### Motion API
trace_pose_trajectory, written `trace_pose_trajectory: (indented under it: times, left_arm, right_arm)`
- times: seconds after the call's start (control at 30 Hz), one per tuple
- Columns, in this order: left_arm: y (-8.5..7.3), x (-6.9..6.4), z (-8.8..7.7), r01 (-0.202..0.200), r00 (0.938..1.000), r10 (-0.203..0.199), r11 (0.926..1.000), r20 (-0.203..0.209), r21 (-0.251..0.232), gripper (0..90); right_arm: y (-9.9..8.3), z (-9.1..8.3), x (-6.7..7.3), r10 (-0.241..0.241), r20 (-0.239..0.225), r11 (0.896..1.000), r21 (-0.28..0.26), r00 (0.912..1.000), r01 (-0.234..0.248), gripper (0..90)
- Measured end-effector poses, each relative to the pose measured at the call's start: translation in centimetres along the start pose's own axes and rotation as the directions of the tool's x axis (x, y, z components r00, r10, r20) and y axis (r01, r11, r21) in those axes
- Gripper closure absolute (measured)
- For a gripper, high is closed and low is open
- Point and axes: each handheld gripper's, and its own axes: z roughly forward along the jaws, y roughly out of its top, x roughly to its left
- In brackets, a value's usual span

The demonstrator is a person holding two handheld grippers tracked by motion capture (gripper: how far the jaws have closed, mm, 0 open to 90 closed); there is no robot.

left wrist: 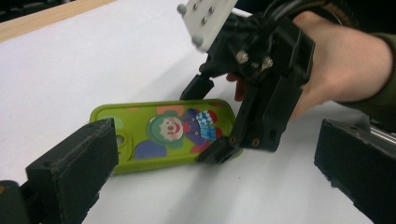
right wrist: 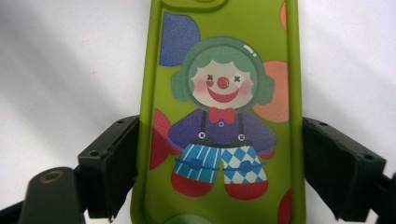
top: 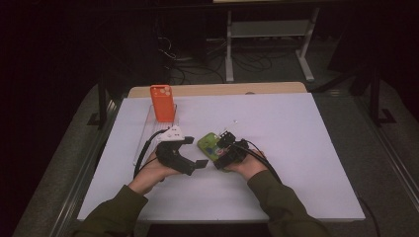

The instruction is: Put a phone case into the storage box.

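Phone cases are what the person at the white table [top: 296, 148] is busy with. The green phone case [top: 209, 143], printed with a clown (green hair, red nose, blue trousers), lies flat near the middle of the table, between the two hands. The right gripper [top: 221, 146] straddles the near end of it, one black jaw at each long edge; in the right gripper view the case [right wrist: 224, 116] sits between the pads, the left pad against its rim and the right one at its edge, the jaws closing on it. The left gripper [top: 195, 152] rests just beside it, jaws spread wide with nothing between them. An orange phone case [top: 162, 102] stands upright farther back, at the far end of a clear tray [top: 143, 138].
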Motion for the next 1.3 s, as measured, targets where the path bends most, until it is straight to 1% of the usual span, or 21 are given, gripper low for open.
trace_pose_trajectory:
  times: [0.13, 0.33, 0.4, 0.47, 0.53, 0.6, 0.67, 0.7, 0.77, 0.8, 0.87, 0.97, 1.0, 1.03, 1.07, 1.1, 1.13, 1.17, 1.23, 1.27, 1.3]
  left_arm:
    - [0.2, 0.2, -0.1, -0.001, 1.0000, 0.001, 1.0000, 0.000, -0.003, 0.0]
    - [0.6, 0.5, -0.1, 0.001, 1.0000, -0.001, 1.0000, 0.005, 0.001, 0.0]
    - [0.7, 0.6, -0.1, -0.011, 0.9999, 0.011, 0.9999, 0.008, 0.012, 0.0]
    - [0.9, 0.7, 0.0, -0.012, 0.9999, 0.012, 0.9998, 0.010, 0.017, 0.0]
    - [1.1, 0.7, 0.1, -0.028, 0.9995, 0.028, 0.9992, 0.016, 0.027, 0.0]
    - [1.3, 0.7, 0.2, -0.051, 0.9985, 0.051, 0.9978, 0.020, 0.042, 0.0]
    - [1.5, 0.7, 0.3, -0.062, 0.9977, 0.061, 0.9967, 0.032, 0.052, 0.0]
    - [1.6, 0.7, 0.3, -0.071, 0.9971, 0.069, 0.9959, 0.031, 0.056, 0.0]
    - [1.7, 0.8, 0.4, -0.081, 0.9963, 0.079, 0.9944, 0.033, 0.068, 0.0]
    - [1.8, 0.8, 0.4, -0.092, 0.9953, 0.089, 0.9930, 0.038, 0.075, 0.0]
    - [2.1, 0.9, 0.5, -0.115, 0.9930, 0.112, 0.9898, 0.037, 0.084, 0.0]
    - [2.5, 0.9, 0.6, -0.145, 0.9890, 0.141, 0.9845, 0.044, 0.099, 0.0]
    - [2.6, 1.0, 0.6, -0.155, 0.9873, 0.151, 0.9824, 0.048, 0.104, 0.0]
    - [2.8, 1.0, 0.6, -0.164, 0.9856, 0.159, 0.9800, 0.059, 0.112, 0.0]
    - [2.9, 1.0, 0.6, -0.178, 0.9829, 0.170, 0.9771, 0.071, 0.118, 0.0]
    - [3.0, 1.0, 0.7, -0.187, 0.9808, 0.178, 0.9748, 0.080, 0.122, 0.0]
    - [3.1, 1.0, 0.7, -0.199, 0.9780, 0.188, 0.9717, 0.090, 0.128, 0.0]
    - [3.2, 1.0, 0.8, -0.212, 0.9744, 0.199, 0.9686, 0.104, 0.130, 0.0]
    - [3.4, 0.9, 0.9, -0.229, 0.9690, 0.212, 0.9642, 0.126, 0.134, 0.0]
    - [3.5, 0.8, 1.0, -0.234, 0.9669, 0.216, 0.9633, 0.136, 0.132, 0.0]
    - [3.6, 0.8, 1.0, -0.244, 0.9637, 0.225, 0.9604, 0.143, 0.134, 0.0]
  right_arm:
    - [-0.4, -0.9, -1.0, -0.003, -0.008, 1.000, 0.003, 1.0000, 0.003, 16.0]
    - [-1.2, -2.5, -2.6, -0.027, -0.020, 1.000, -0.004, 0.9994, 0.026, 16.0]
    - [-1.5, -3.1, -3.2, -0.033, -0.027, 0.999, -0.005, 0.9991, 0.032, 16.0]
    - [-1.8, -3.6, -3.7, -0.039, -0.028, 0.999, -0.002, 0.9989, 0.039, 16.0]
    - [-2.1, -4.1, -4.2, -0.057, -0.037, 0.998, -0.001, 0.9977, 0.057, 16.0]
    - [-2.3, -4.7, -4.8, -0.063, -0.041, 0.998, -0.008, 0.9971, 0.063, 16.0]
    - [-2.6, -5.3, -5.5, -0.081, -0.053, 0.997, -0.014, 0.9953, 0.081, 16.0]
    - [-2.7, -5.6, -5.7, -0.088, -0.051, 0.996, -0.017, 0.9948, 0.088, 16.0]
    - [-2.9, -6.2, -6.2, -0.102, -0.071, 0.995, -0.021, 0.9923, 0.101, 16.0]
    - [-3.1, -6.4, -6.4, -0.118, -0.077, 0.993, -0.028, 0.9900, 0.116, 16.0]
    - [-3.2, -6.8, -6.7, -0.132, -0.099, 0.991, -0.033, 0.9864, 0.129, 16.0]
    - [-3.4, -7.2, -6.9, -0.182, -0.113, 0.983, -0.032, 0.9768, 0.179, 16.0]
    - [-3.5, -7.3, -7.0, -0.210, -0.127, 0.978, -0.034, 0.9694, 0.207, 16.0]
    - [-3.5, -7.4, -7.0, -0.230, -0.124, 0.973, -0.031, 0.9653, 0.228, 16.0]
    - [-3.6, -7.4, -6.9, -0.253, -0.126, 0.967, -0.035, 0.9592, 0.251, 16.0]
    - [-3.6, -7.6, -6.8, -0.264, -0.139, 0.965, -0.034, 0.9544, 0.262, 16.0]
    - [-3.6, -7.6, -6.8, -0.277, -0.139, 0.961, -0.034, 0.9506, 0.275, 16.0]
    - [-3.6, -7.7, -6.8, -0.289, -0.148, 0.957, -0.035, 0.9460, 0.286, 16.0]
    - [-3.6, -7.9, -6.7, -0.313, -0.168, 0.949, -0.038, 0.9346, 0.312, 16.0]
    - [-3.6, -8.0, -6.6, -0.328, -0.173, 0.944, -0.037, 0.9287, 0.327, 15.9]
    - [-3.6, -8.1, -6.5, -0.345, -0.179, 0.938, -0.035, 0.9214, 0.344, 15.9]
